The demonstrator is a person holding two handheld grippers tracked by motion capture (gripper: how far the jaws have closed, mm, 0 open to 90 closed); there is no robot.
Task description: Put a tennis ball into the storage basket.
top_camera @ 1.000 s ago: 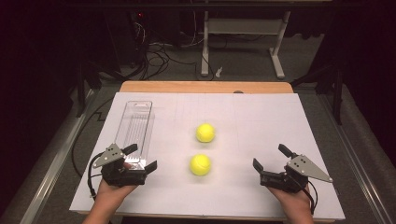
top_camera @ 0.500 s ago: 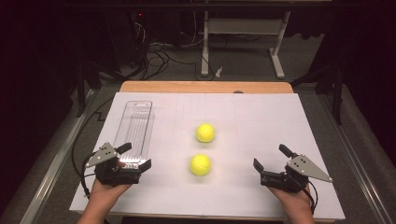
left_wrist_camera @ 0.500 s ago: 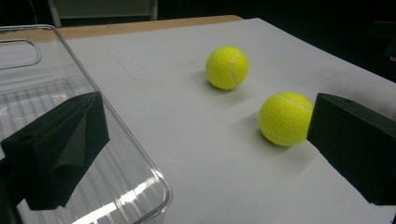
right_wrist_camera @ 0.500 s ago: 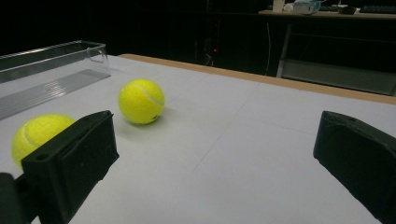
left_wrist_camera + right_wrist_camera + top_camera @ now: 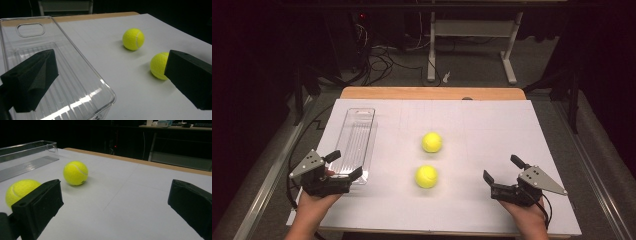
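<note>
While my left gripper (image 5: pixel 343 165) hangs wide open and empty at the clear tray's (image 5: pixel 358 135) near end, the nearer tennis ball (image 5: pixel 426 176) lies just beside that tray, closer to my left hand.

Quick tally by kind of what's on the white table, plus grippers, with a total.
Tennis balls: 2, the far ball and the near ball.
Clear plastic tray: 1, empty.
Grippers: 2, the left gripper at the tray's near end and the right gripper, both open and holding nothing.
Total: 5.
</note>
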